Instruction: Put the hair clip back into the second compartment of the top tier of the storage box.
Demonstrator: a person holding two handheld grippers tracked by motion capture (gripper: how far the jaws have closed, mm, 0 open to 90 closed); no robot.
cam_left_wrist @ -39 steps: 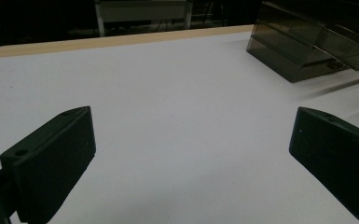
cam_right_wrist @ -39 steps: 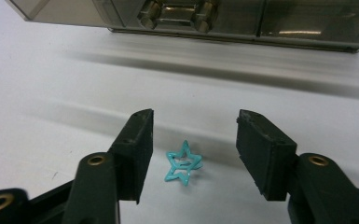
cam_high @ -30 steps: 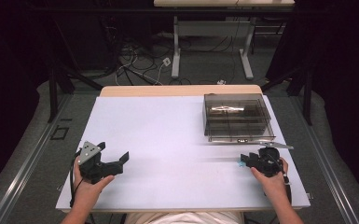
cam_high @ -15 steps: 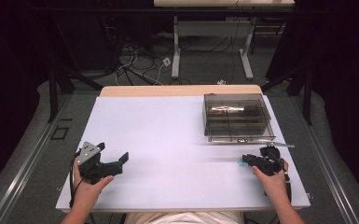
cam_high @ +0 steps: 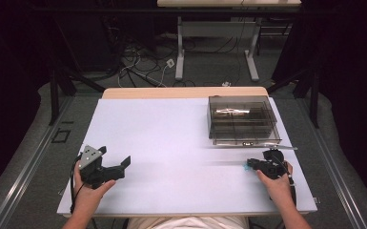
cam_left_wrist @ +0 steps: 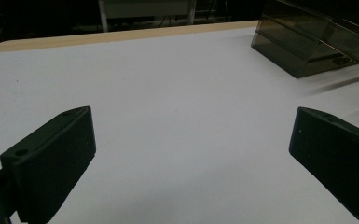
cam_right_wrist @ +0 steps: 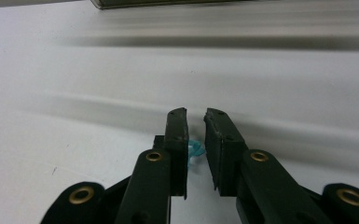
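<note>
While its 2 jaws have just been closing, the right gripper (cam_right_wrist: 196,116) stands nearly shut around a small turquoise piece (cam_right_wrist: 196,150) on the white table (cam_high: 171,143). Spread wide, the left gripper (cam_high: 114,164) rests well apart from the smoky plastic box (cam_high: 240,119).

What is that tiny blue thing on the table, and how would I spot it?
Find the smoky clear box at the white table's far right. Nearer the person, the right tool has just been closing around a small turquoise piece, the sole coloured item there.
</note>
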